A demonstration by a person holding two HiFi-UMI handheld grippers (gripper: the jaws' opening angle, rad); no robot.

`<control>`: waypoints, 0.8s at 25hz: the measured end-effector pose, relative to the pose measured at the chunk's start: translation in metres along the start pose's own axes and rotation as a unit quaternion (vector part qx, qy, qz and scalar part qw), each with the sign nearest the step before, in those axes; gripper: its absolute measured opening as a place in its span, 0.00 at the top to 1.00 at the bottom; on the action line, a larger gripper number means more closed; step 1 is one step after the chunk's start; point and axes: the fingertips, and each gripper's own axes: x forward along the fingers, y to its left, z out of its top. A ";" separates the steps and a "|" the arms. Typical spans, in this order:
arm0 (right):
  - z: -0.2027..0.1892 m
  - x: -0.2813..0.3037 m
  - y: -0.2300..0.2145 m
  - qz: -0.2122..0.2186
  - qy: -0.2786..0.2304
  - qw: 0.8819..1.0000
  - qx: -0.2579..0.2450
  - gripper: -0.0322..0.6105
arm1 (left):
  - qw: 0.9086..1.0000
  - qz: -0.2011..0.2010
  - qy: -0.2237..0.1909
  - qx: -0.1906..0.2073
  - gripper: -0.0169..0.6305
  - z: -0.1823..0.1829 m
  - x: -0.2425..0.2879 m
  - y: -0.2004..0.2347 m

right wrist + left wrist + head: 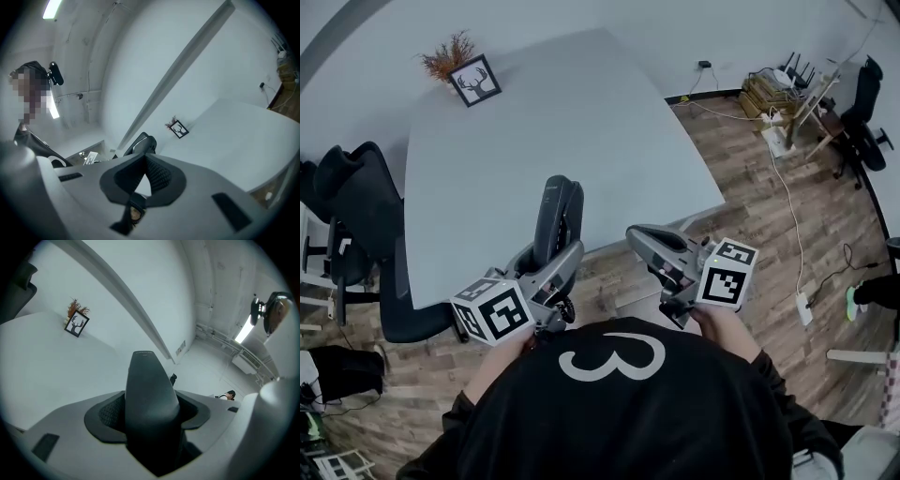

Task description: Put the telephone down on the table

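left gripper (pixel 551 267) is clamped on the telephone (pixel 560 214). pads sit on its lower end, so the long body sticks out forward past the jaws. handset is in the air over the table (pixel 581 122) near edge, not down yet. right gripper (pixel 639 238) has jaws together with nothing in them, parked beside the left just off that same edge. spare hand, i reckon. picture frame (pixel 475 81) and dried plant (pixel 448 54) sit at the far left corner, so the middle looks like the safe drop spot.
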 end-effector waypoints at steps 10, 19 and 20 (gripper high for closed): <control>-0.005 0.009 -0.018 0.026 0.022 0.999 0.020 0.94 | 0.999 0.039 0.000 -0.021 0.51 -0.008 0.007 0.014; -0.003 0.011 -0.024 0.033 0.022 0.999 0.014 0.94 | 0.998 0.057 -0.008 -0.022 0.51 -0.008 0.008 0.024; -0.004 0.011 -0.025 0.032 0.023 0.999 0.015 0.94 | 0.998 0.058 -0.009 -0.020 0.51 -0.008 0.008 0.023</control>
